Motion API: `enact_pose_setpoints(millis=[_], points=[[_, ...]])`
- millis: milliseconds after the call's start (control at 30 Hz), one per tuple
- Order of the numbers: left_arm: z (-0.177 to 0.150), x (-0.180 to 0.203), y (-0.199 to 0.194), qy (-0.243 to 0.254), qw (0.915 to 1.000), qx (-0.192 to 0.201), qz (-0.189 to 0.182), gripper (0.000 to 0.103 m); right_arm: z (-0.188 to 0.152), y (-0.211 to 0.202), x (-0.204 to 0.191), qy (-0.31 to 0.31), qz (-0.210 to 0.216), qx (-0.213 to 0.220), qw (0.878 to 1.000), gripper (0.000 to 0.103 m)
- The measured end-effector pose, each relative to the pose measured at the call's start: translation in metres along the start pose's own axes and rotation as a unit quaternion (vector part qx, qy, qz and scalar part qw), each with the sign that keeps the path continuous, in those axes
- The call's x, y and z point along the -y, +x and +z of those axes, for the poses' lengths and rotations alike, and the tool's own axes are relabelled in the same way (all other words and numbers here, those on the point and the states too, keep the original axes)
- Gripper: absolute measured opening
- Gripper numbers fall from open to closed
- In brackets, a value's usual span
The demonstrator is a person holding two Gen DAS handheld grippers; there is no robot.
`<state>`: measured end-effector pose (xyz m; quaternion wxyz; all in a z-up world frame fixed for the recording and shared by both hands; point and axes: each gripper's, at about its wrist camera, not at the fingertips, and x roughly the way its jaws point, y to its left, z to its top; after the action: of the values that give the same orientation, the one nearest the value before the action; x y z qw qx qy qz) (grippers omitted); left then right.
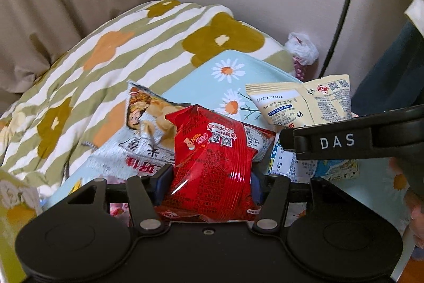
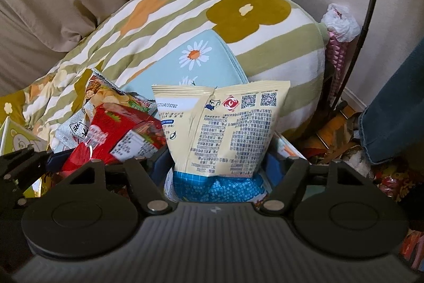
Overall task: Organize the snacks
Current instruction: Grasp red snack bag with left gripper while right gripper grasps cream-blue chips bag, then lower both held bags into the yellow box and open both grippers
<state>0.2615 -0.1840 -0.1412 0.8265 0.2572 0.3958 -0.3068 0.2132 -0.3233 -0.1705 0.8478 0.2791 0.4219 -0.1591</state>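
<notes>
Two bags in hand: our left gripper (image 1: pixel 209 184) clamps the red snack bag (image 1: pixel 214 163), our right gripper (image 2: pixel 214 171) pinches the cream snack bag (image 2: pixel 225 129), both over the pile on the bed. Next we'd lift them clear, probably.

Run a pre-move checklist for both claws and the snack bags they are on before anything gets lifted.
1. Left claw closed on the red snack bag: ok, pads press both sides.
2. Right claw gripping the cream snack bag: cannot tell; the bag stands between the jaws, contact is hidden.
3. Red bag free of neighbours: not ok, it overlaps the silver chip bag.
4. Cream bag upright: ok.
5. Claws apart from each other: ok, though the right claw's body sits close beside the red bag.
6. Destination for the bags in view: cannot tell.
</notes>
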Motion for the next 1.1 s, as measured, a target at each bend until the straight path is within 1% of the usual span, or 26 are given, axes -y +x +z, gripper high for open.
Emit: enact_pose_setpoints(millis=[67, 233, 400, 567, 700, 800, 967, 1100], points=[[-0.001, 0.001, -0.002, -0.01, 0.9999, 0.0, 0.009, 0.062, 0.001, 0.002, 0.0, -0.01, 0.001, -0.005, 1.0, 0.082], [-0.004, 0.002, -0.01, -0.041, 0.9988, 0.003, 0.026, 0.062, 0.002, 0.002, 0.001, -0.037, 0.017, -0.012, 0.999, 0.069], [-0.006, 0.002, -0.022, -0.074, 0.9963, 0.013, 0.043, 0.062, 0.004, -0.007, -0.001, -0.066, 0.029, -0.011, 0.997, 0.067], [-0.007, 0.0, -0.046, -0.11, 0.9913, 0.037, 0.063, 0.062, 0.009, -0.026, -0.004, -0.092, 0.043, 0.0, 0.995, 0.067], [-0.009, -0.006, -0.072, -0.137, 0.9849, 0.059, 0.088, 0.062, 0.015, -0.045, -0.011, -0.113, 0.059, 0.009, 0.992, 0.067], [-0.012, -0.014, -0.096, -0.16, 0.9783, 0.074, 0.109, 0.062, 0.02, -0.062, -0.024, -0.133, 0.078, 0.019, 0.988, 0.067], [-0.021, -0.034, -0.141, -0.192, 0.9648, 0.102, 0.148, 0.062, 0.023, -0.087, -0.054, -0.161, 0.118, 0.029, 0.979, 0.067], [-0.034, -0.057, -0.174, -0.215, 0.9527, 0.12, 0.177, 0.062, 0.02, -0.106, -0.087, -0.184, 0.151, 0.039, 0.97, 0.067]])
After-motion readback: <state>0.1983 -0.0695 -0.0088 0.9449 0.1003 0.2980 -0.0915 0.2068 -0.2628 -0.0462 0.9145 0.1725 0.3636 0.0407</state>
